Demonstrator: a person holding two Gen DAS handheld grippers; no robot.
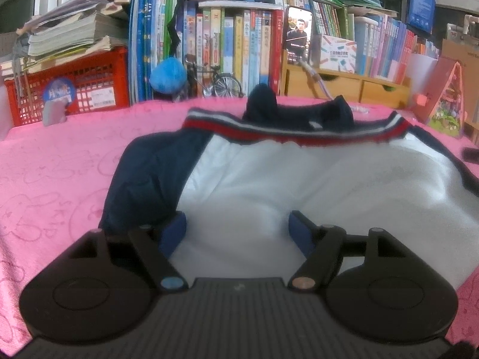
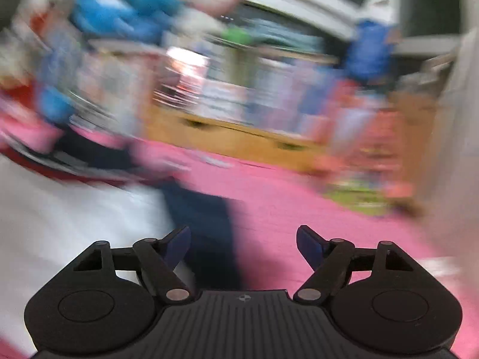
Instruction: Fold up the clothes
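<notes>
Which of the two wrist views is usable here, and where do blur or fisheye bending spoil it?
Left wrist view: sharp, evenly lit; the books and the garment read clearly, though the pink cloth curves near the edges. Right wrist view: heavy motion smear over the shelf and garment; only the right claw stays crisp, jaws apart.
</notes>
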